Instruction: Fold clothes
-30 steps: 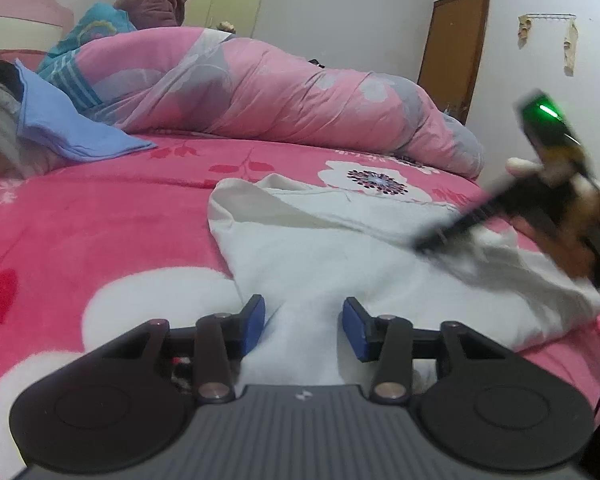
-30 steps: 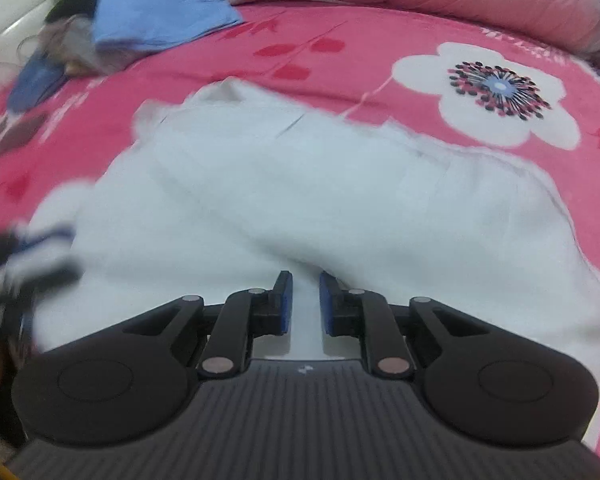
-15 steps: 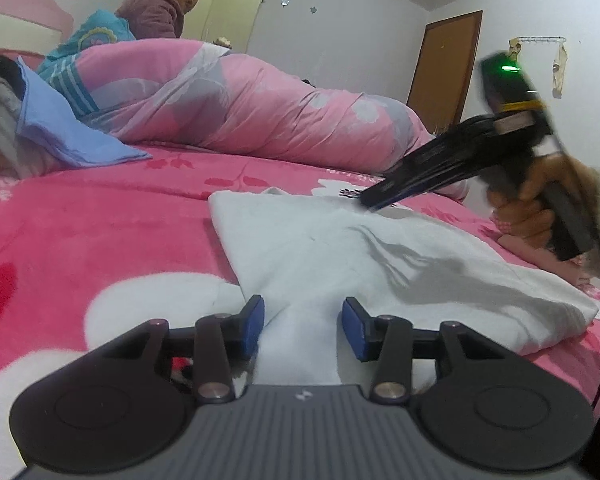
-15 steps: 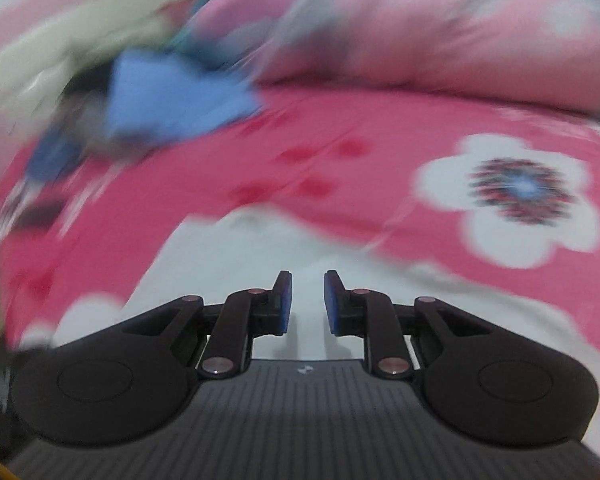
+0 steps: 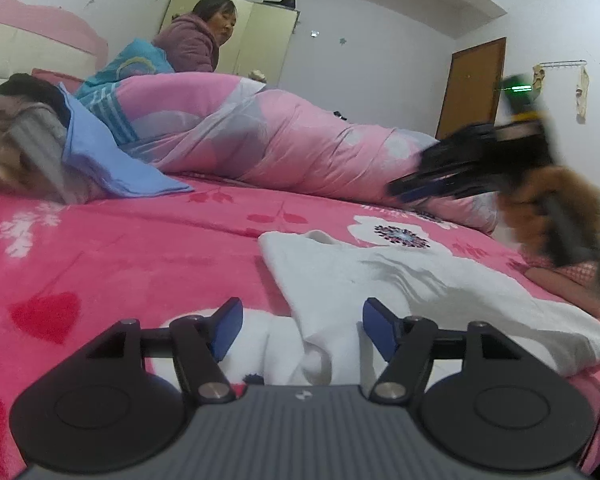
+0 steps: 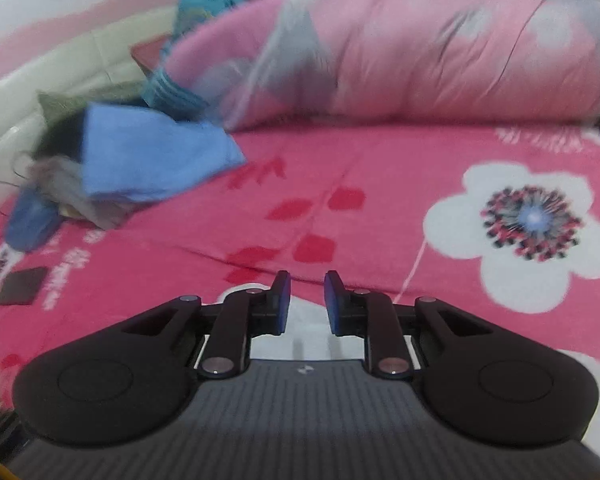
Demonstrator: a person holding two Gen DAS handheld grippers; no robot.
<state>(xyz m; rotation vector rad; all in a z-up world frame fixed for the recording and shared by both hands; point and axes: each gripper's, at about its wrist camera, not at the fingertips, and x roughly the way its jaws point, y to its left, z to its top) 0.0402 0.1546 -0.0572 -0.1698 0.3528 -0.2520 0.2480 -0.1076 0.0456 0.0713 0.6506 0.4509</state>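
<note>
White garment (image 5: 400,292) soft, limp (light); pinch its near edge; left tool (image 5: 298,330) spread over it, right tool (image 6: 305,302) slightly apart, empty

We've got soft, even indoor light with only faint shadows and no glare. Both fisheye views bend hard at the edges, and the right wrist one's smeared with motion blur throughout.
</note>
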